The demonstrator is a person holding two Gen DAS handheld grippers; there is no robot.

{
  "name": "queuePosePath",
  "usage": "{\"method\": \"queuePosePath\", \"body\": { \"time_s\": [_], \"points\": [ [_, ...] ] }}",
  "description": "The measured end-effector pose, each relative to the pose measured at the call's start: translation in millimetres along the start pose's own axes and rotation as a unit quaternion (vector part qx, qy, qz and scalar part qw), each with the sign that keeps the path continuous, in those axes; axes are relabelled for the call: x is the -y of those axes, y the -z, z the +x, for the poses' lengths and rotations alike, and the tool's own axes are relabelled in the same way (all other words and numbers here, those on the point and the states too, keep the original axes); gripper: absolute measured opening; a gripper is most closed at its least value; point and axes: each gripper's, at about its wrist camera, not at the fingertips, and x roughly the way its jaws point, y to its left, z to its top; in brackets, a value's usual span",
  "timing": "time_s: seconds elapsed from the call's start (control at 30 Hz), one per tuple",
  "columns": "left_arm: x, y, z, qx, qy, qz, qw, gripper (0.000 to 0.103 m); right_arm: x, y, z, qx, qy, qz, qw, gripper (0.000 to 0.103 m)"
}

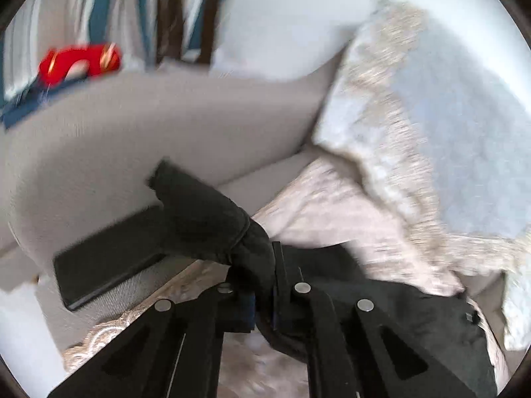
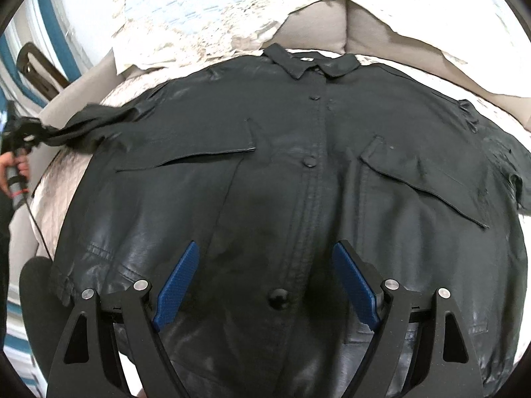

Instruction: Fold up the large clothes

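A large black button-front shirt [image 2: 298, 182] lies spread face up on a sofa seat, collar [image 2: 312, 63] at the far side. My right gripper [image 2: 265, 282] is open, its blue pads [image 2: 176, 288] hovering over the lower placket near a button [image 2: 278, 298]. My left gripper [image 1: 264, 298] is shut on the end of the shirt's left sleeve [image 1: 205, 219], which sticks up past the fingers. In the right wrist view the left gripper [image 2: 20, 132] holds that sleeve [image 2: 86, 122] pulled out to the left.
The shirt rests on a beige lace cover [image 1: 332, 212] over a grey sofa [image 1: 166, 126]. Lace-trimmed cushions [image 1: 431, 116] stand behind. A flat black object [image 1: 106, 258] lies on the sofa armrest. A red object [image 1: 79, 63] and striped fabric [image 1: 99, 6] are far left.
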Motion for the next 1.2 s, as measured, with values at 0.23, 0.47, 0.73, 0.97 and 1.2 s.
{"method": "queuePosePath", "body": {
  "time_s": [0.23,0.47,0.73,0.97,1.2],
  "points": [
    [113,-7,-82,0.026,0.093,0.076,0.9924,0.006,19,8,-22,0.026,-0.01,0.021,0.999,0.083],
    [237,55,-87,-0.05,0.189,0.111,0.9745,0.011,42,18,-41,0.044,0.0,0.045,0.998,0.083],
    [301,164,-85,-0.179,0.305,0.218,0.9095,0.029,69,34,-57,0.052,0.014,0.076,0.996,0.083],
    [238,119,-75,-0.102,0.228,0.249,0.9357,0.066,78,11,-42,0.052,-0.037,0.1,0.993,0.083],
    [243,153,-10,-0.145,0.169,0.361,0.9057,0.069,70,-80,10,0.061,-0.119,0.096,0.986,0.083]
  ]
}}
